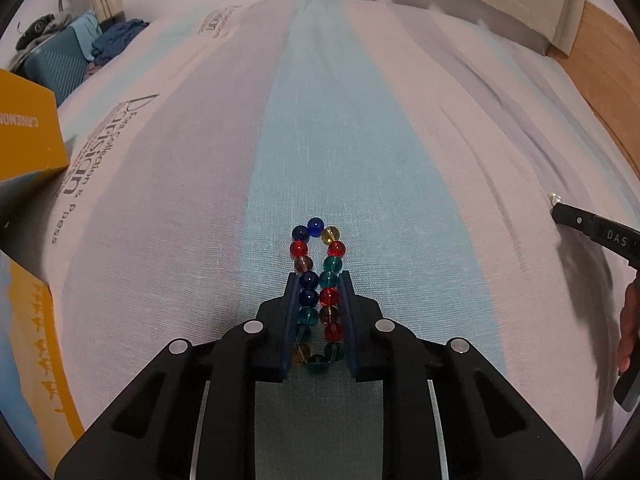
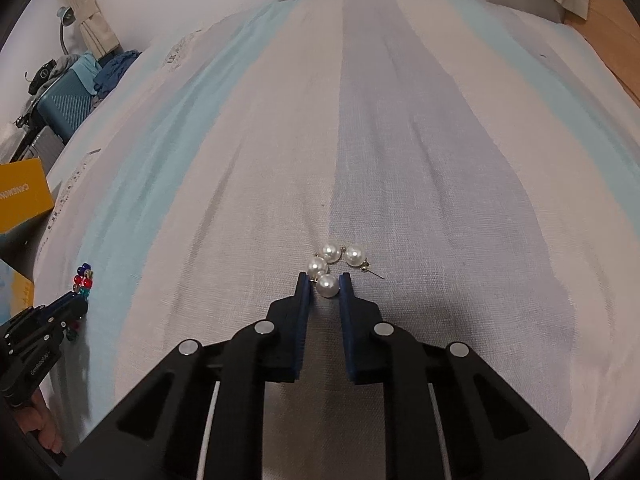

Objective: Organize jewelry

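A bracelet of coloured glass beads point(image 1: 318, 280) lies squeezed into a narrow loop between my left gripper's fingers. My left gripper point(image 1: 319, 280) is shut on it, low on the striped cloth. Pearl earrings point(image 2: 336, 262) with a thin gold post lie on the cloth in the right wrist view. My right gripper point(image 2: 324, 280) is shut on the nearest pearl point(image 2: 328, 285). The left gripper point(image 2: 60, 312) and bracelet point(image 2: 83, 278) also show at the right wrist view's left edge. The right gripper's finger point(image 1: 592, 228) and a pearl point(image 1: 554, 197) show at the left wrist view's right edge.
A yellow box point(image 1: 28, 136) stands at the left on the striped cloth point(image 1: 360, 140), also seen in the right wrist view point(image 2: 24, 192). Its yellow lid or second part point(image 1: 44, 344) lies nearer left. A teal suitcase point(image 2: 60, 108) with clothes is far left. A wooden floor point(image 1: 608, 80) is at right.
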`<state>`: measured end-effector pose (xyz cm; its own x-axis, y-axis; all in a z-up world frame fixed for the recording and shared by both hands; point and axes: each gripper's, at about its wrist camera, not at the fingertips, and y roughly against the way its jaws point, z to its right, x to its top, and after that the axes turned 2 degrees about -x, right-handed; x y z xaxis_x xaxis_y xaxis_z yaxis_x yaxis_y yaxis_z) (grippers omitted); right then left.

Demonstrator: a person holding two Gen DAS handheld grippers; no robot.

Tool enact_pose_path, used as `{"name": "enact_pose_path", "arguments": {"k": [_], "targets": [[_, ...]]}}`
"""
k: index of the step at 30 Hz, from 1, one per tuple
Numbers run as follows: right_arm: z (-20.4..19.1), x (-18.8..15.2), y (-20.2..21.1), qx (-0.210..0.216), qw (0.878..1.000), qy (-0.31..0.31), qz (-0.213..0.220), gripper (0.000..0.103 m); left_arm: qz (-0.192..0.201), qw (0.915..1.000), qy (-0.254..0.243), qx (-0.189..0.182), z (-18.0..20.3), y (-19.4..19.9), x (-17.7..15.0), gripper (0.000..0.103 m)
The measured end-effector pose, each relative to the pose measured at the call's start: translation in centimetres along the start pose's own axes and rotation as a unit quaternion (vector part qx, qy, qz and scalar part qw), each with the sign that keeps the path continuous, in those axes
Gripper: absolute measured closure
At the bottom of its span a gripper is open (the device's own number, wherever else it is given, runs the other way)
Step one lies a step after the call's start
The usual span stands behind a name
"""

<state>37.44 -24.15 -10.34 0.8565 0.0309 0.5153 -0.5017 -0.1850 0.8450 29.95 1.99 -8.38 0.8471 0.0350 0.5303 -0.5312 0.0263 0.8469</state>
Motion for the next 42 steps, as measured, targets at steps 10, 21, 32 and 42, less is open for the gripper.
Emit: {"name": "enact_pose_path", "arguments": {"k": [10, 21, 32, 42], "targets": [[0.4, 0.3, 1.6, 0.001, 1.0, -0.007, 0.019, 0.089, 0.004, 1.0, 0.005, -0.004, -0.3, 0.9, 0.3, 0.085], [0.7, 0.2, 3.7, 0.009, 0.999, -0.011, 0.041, 0.089, 0.011, 0.9999, 0.005, -0.006, -0.6, 1.9, 0.6, 0.096], [1.0, 0.3, 5.6, 0.017, 0.998, -0.012, 0.059, 0.089, 0.022, 0.9997, 0.0, -0.011, -0.1, 3.3, 1.0, 0.096], [1.1, 0.6, 7.3, 0.021, 0.997, -0.01, 0.072, 0.089, 0.032, 0.9993, -0.008, -0.016, 0.6, 4.7, 1.3, 0.096]]}}
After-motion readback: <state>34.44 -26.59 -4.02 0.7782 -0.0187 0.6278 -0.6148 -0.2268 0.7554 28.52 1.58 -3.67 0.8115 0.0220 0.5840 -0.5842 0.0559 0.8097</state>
